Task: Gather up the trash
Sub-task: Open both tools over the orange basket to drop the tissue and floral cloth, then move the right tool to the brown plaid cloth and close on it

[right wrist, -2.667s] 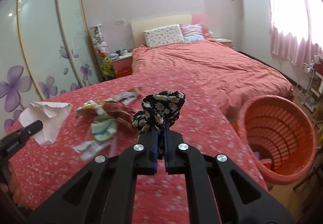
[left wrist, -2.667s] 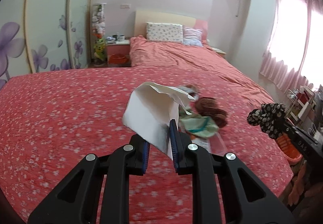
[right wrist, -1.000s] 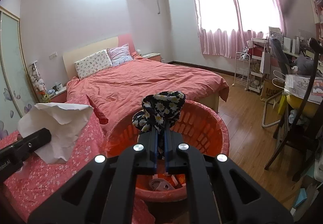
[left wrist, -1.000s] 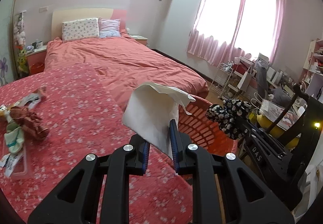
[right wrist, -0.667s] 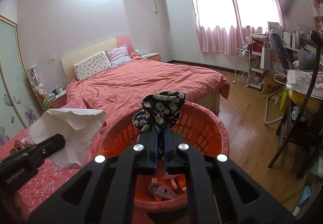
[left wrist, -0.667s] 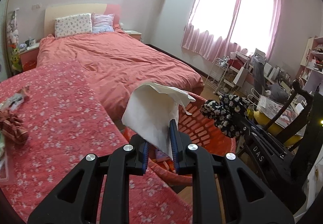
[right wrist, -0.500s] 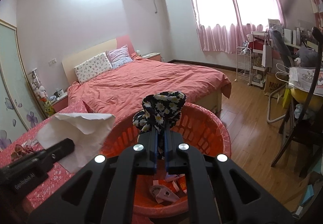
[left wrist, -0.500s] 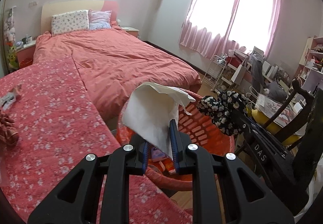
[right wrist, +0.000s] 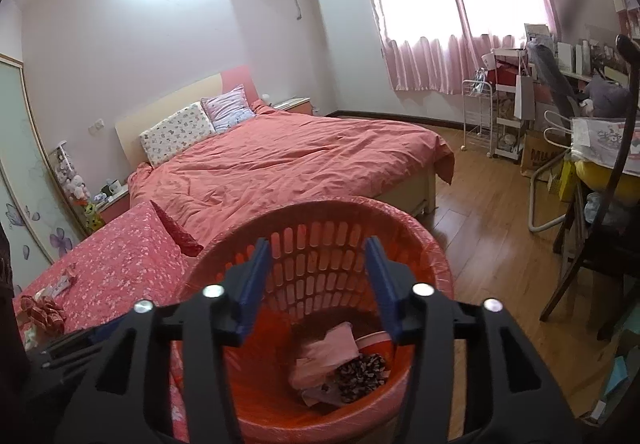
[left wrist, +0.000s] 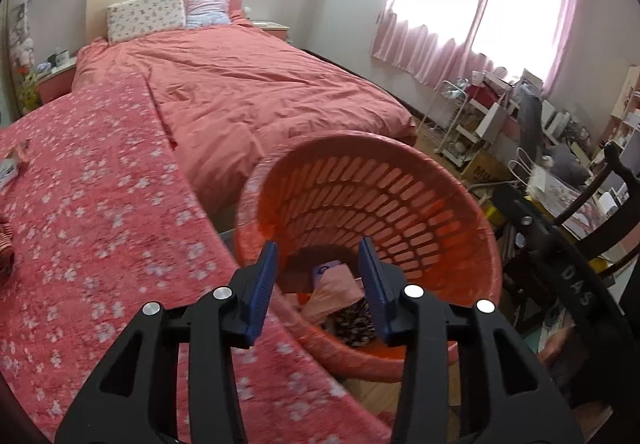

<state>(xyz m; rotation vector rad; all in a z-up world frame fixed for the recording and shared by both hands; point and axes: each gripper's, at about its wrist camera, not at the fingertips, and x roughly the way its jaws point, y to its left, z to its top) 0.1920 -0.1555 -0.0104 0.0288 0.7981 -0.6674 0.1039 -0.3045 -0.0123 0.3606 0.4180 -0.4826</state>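
Both claws, left claw (left wrist: 318, 276) and right claw (right wrist: 318, 280), have just been opening, jaws apart, nothing between them. Paper (right wrist: 326, 354) and floral cloth (right wrist: 360, 370) lie in the orange basket (right wrist: 400, 228), at 6 o'clock below the claws.

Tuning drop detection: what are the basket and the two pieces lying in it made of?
Orange basket: looks like rigid moulded plastic, slotted walls.
Pale sheet: probably paper or tissue, creased, matte.
Dark floral piece: seems soft fabric, bunched.
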